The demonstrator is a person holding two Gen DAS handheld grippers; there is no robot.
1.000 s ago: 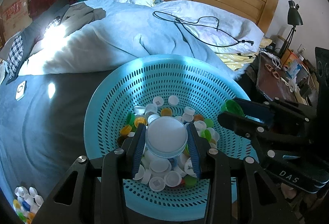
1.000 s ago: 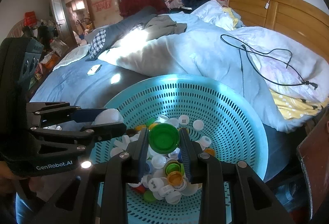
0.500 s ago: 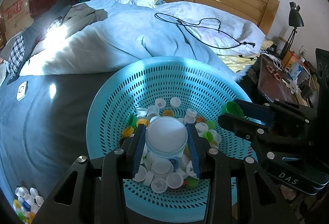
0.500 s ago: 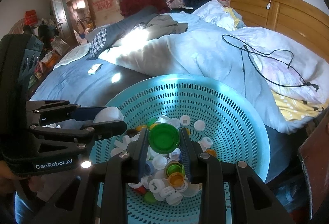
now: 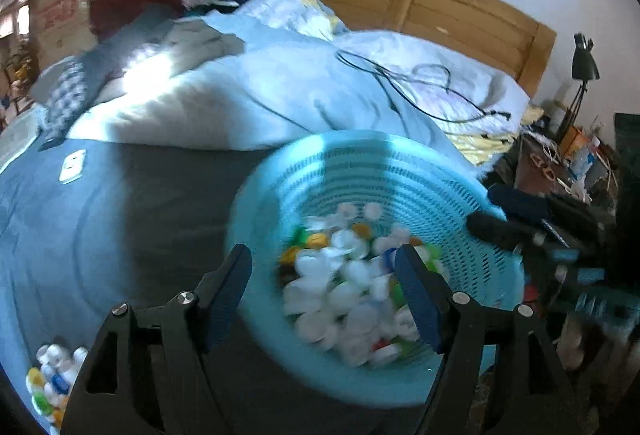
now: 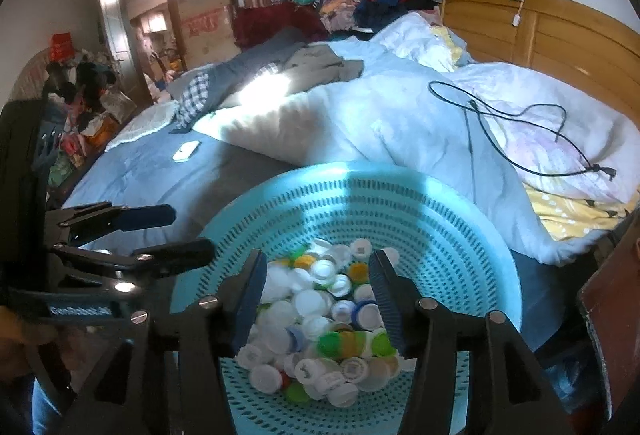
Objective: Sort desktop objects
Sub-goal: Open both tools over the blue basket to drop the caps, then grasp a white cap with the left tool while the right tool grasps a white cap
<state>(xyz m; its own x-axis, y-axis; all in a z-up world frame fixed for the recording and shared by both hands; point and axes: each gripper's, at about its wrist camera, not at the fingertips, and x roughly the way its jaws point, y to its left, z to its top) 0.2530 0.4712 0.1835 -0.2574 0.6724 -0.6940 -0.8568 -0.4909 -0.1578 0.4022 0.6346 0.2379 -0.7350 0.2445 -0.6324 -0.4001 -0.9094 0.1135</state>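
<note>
My 2 claws – left gripper (image 5: pixel 324 293), right gripper (image 6: pixel 318 289) – are opening, empty; I'd clear the basket (image 6: pixel 460 235) rim toward 9 o'clock before regrasping caps (image 6: pixel 320 319).

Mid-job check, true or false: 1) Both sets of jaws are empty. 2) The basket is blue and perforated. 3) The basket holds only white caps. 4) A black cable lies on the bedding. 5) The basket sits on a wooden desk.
1) True: the left gripper and right gripper hold nothing, jaws opening.
2) True: the basket.
3) False: the caps include green, yellow and blue.
4) True: the cable.
5) False: it rests on the bed.
</note>
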